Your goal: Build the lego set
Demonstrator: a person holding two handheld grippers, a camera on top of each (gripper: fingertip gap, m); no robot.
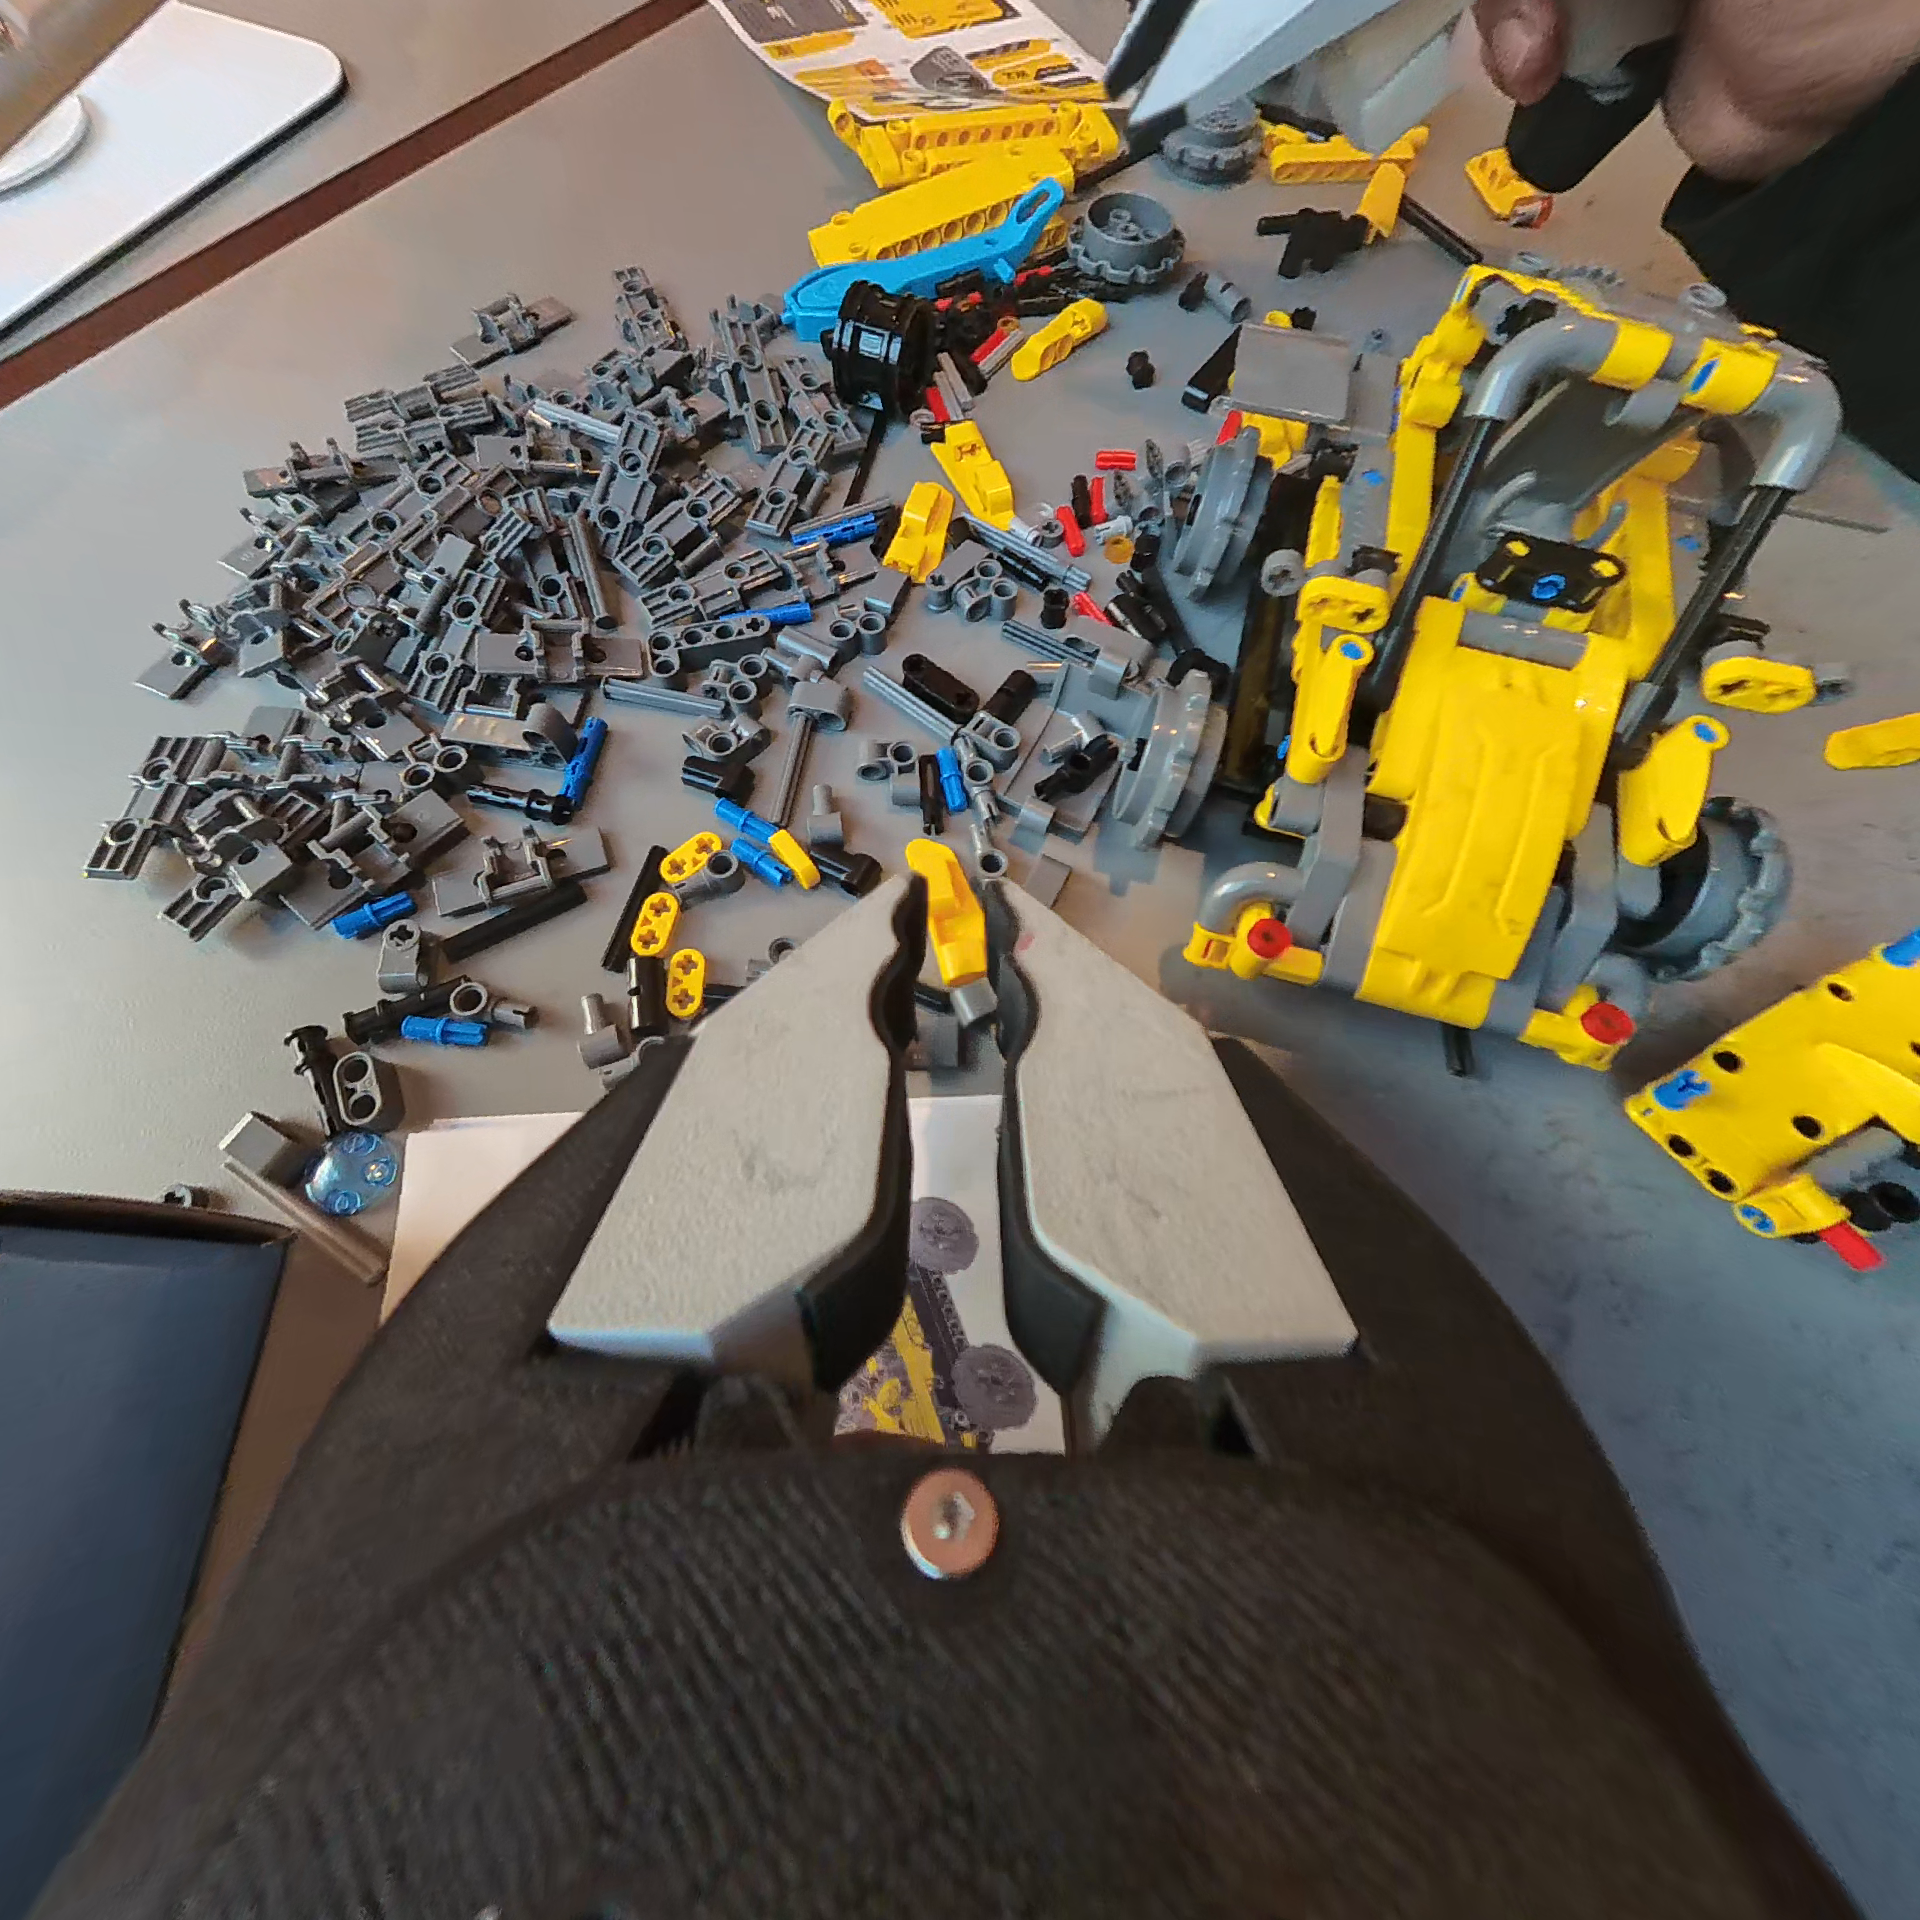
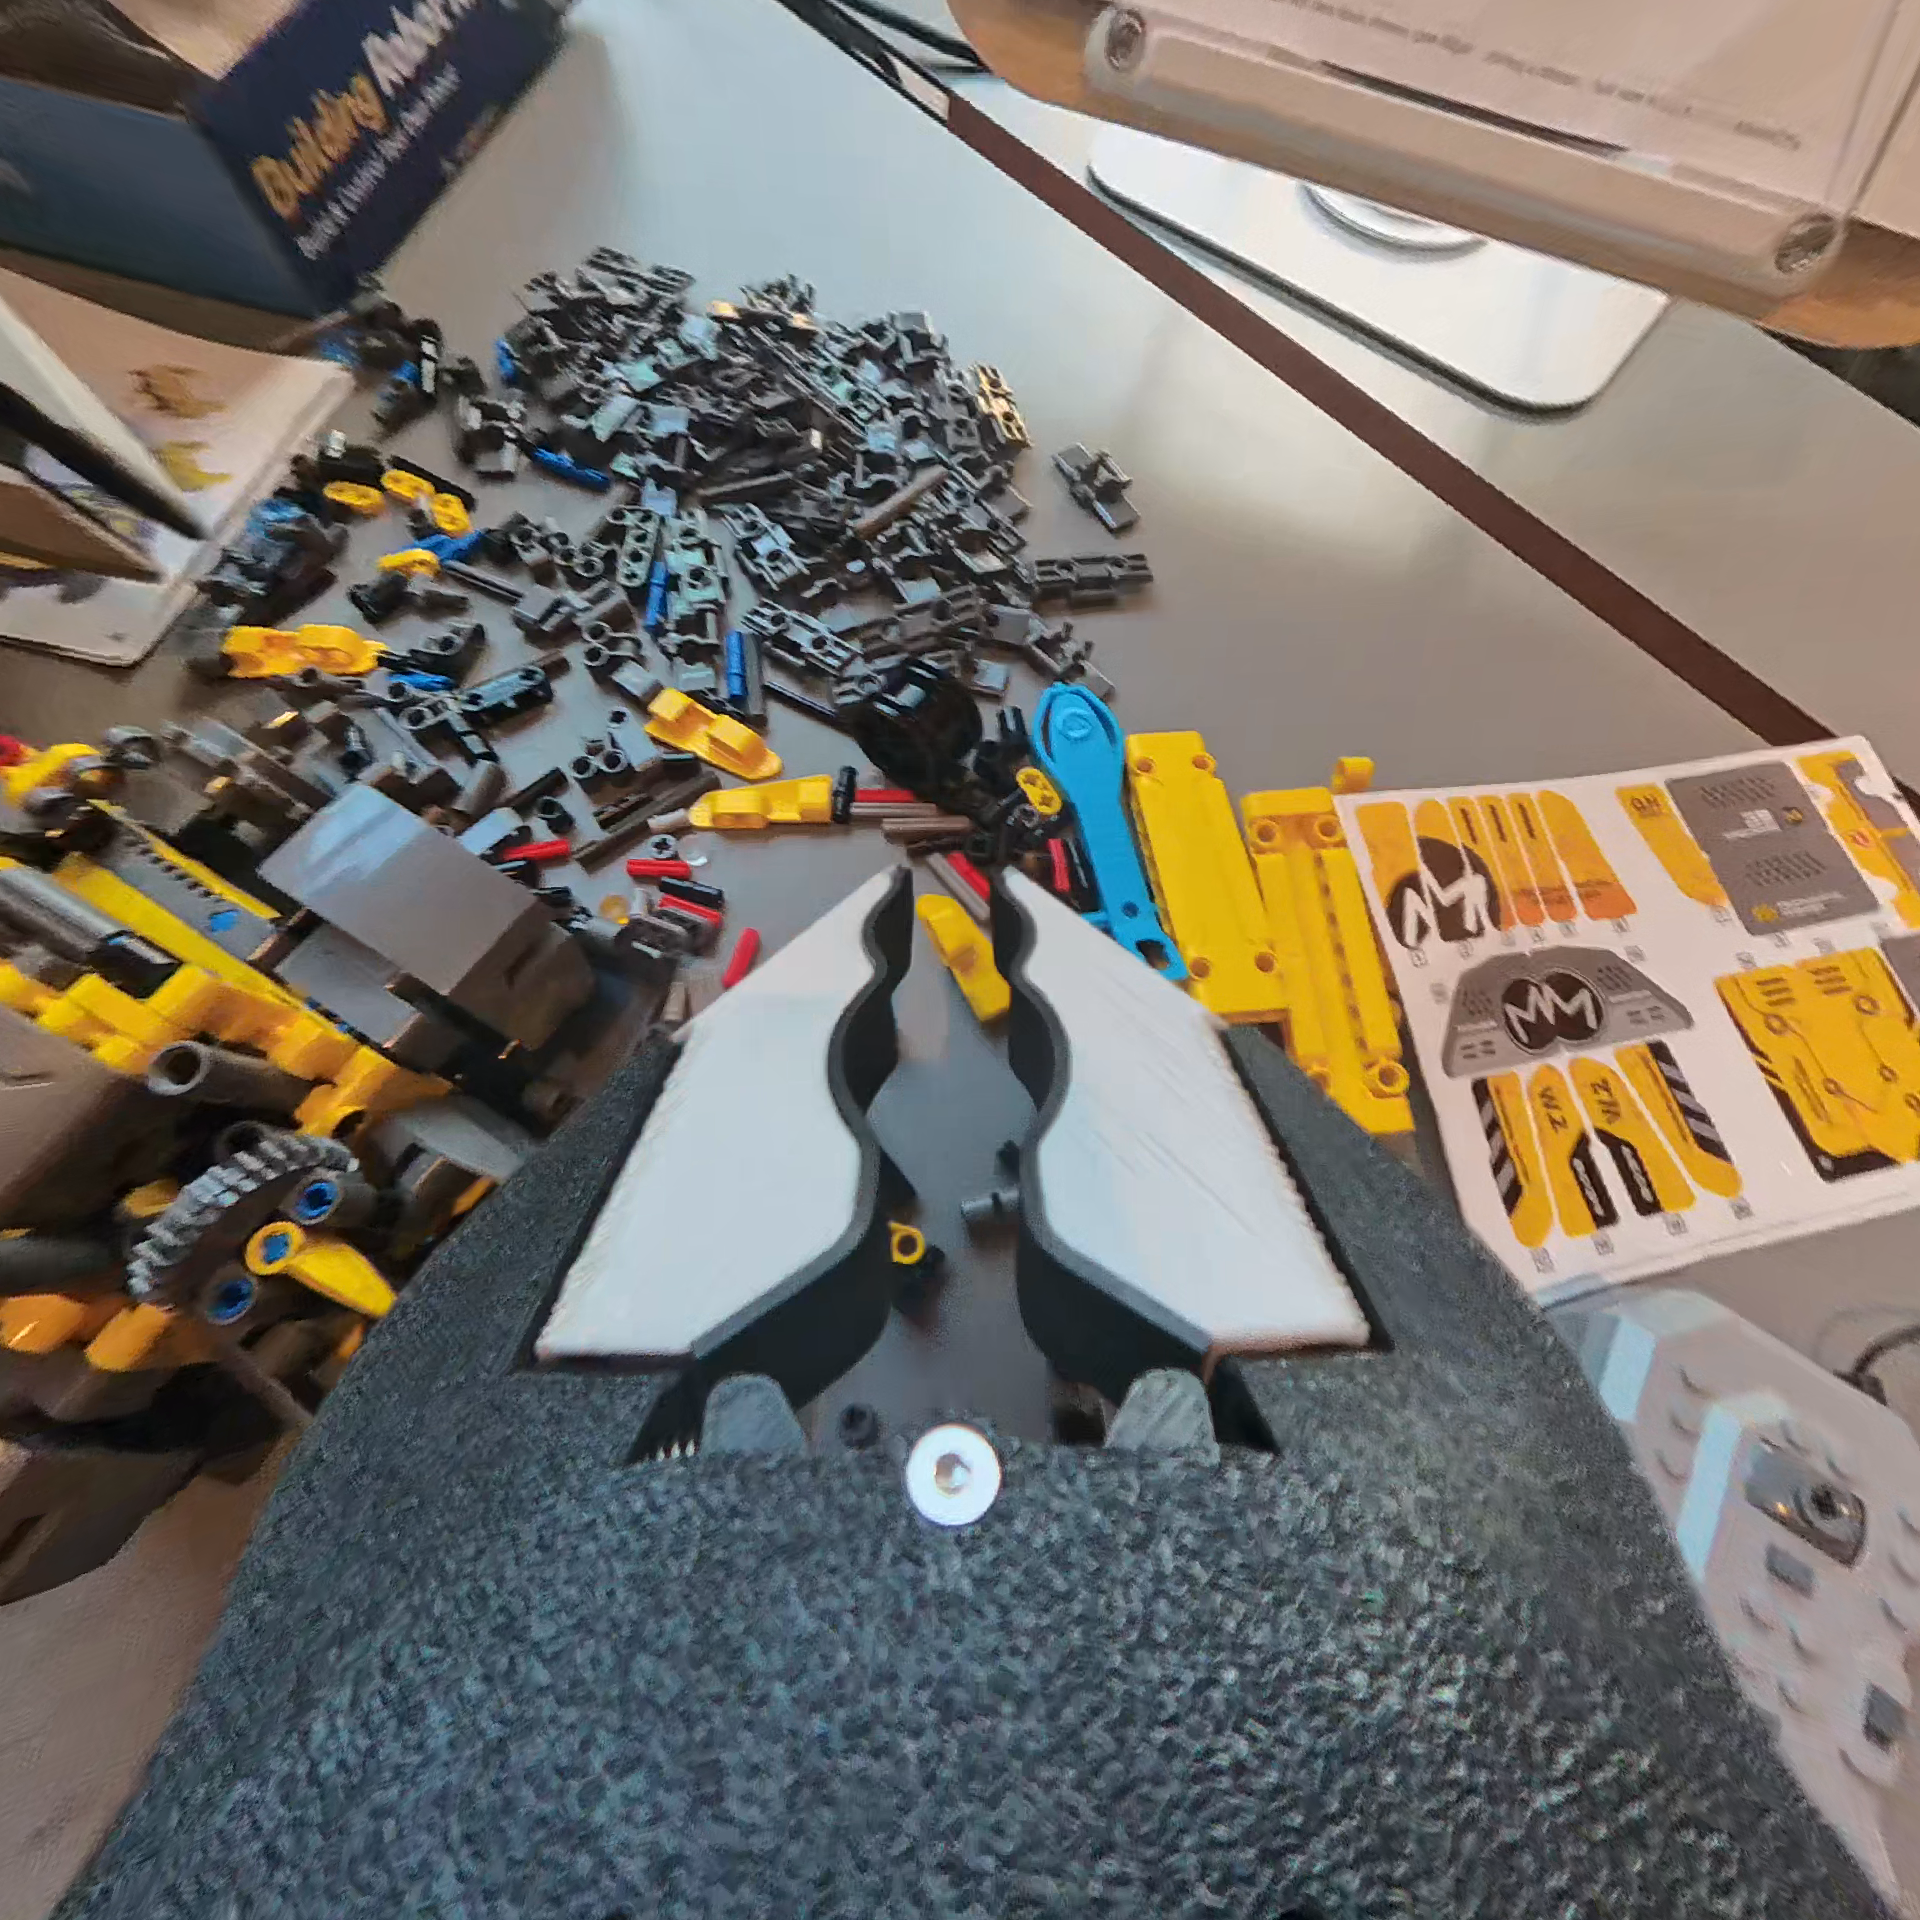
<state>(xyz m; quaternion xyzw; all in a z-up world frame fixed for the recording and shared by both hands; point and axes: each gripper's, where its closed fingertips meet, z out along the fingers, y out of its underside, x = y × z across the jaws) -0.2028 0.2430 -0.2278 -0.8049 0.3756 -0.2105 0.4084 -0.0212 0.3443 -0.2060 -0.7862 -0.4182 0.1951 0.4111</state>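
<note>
Holding a small yellow curved piece [image 1: 954,925] in my left tool [image 1: 951,914], pinched between the tips just above the counter [image 1: 312,343], near the grey track-link pile [image 1: 416,603] and left of the half-built yellow vehicle [image 1: 1496,727]. My right tool [image 2: 951,914] hangs a little parted over another yellow piece [image 2: 961,951]; it looks empty, though that view's blurry. The blue separator [image 2: 1101,821] and sticker sheet [image 2: 1662,997] sit to its right. Best to grip steadily, not crushingly.
</note>
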